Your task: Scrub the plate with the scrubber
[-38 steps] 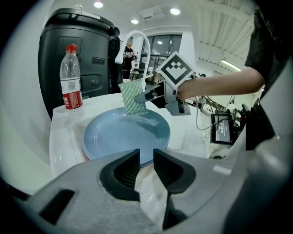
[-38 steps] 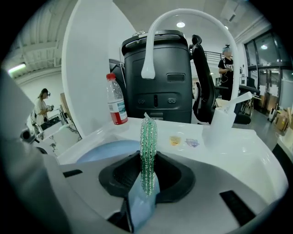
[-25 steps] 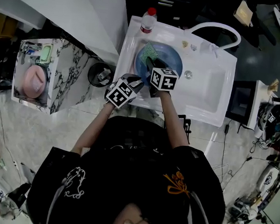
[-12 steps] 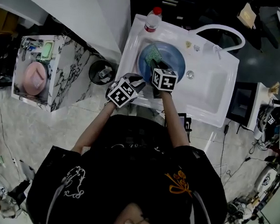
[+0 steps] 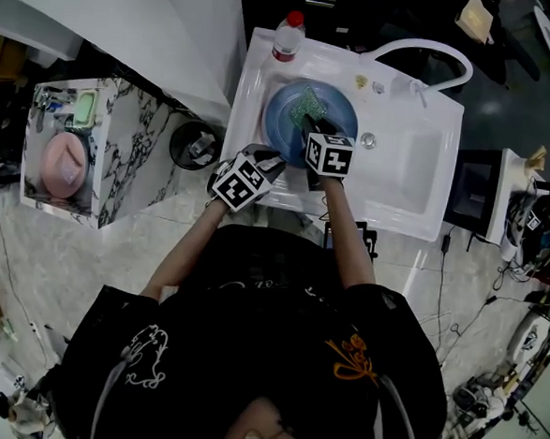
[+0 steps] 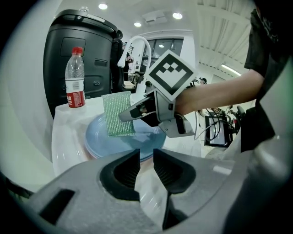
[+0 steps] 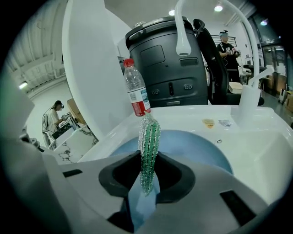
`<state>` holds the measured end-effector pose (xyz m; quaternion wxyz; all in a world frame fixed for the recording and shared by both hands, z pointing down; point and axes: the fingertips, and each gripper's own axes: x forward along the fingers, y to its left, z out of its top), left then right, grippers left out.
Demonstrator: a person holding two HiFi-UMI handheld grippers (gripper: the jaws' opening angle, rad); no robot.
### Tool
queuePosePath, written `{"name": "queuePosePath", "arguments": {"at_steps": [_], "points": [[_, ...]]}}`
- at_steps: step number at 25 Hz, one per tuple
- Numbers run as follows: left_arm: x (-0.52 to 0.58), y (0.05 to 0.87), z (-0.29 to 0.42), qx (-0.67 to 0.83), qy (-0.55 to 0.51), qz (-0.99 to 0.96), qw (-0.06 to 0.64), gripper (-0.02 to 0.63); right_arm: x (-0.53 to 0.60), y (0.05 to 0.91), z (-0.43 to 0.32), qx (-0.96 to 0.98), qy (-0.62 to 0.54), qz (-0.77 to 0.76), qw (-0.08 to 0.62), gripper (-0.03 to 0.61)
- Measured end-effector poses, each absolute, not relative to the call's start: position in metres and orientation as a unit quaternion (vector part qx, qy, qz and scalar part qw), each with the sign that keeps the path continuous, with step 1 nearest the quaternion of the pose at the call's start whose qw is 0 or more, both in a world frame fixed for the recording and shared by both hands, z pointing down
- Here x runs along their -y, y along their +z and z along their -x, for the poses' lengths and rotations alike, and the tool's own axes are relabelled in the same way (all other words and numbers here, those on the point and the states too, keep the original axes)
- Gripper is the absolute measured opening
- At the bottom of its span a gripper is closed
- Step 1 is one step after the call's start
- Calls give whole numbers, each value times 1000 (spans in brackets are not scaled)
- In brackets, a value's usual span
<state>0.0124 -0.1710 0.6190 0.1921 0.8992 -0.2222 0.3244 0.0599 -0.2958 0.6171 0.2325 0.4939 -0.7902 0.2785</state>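
Two grippers are in view: the left gripper and the right gripper, each with one marker cube. There is one green scrubber. One blue plate shows, though its layered rim leaves it unclear whether another lies beneath. There is one white sink with one drain and one curved faucet. One red-capped bottle stands at the plate's eleven o'clock. At the sink's nine o'clock are one black bin and one marbled stand with one pink round thing on it. Two people stand in the background.
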Motion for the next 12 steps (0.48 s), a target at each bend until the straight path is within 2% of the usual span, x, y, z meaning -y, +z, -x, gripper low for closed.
{"name": "queuePosePath", "arguments": {"at_steps": [12], "points": [[166, 631, -20, 208, 339, -895, 201, 101, 305, 608, -135, 753, 244, -553, 260, 92]]}}
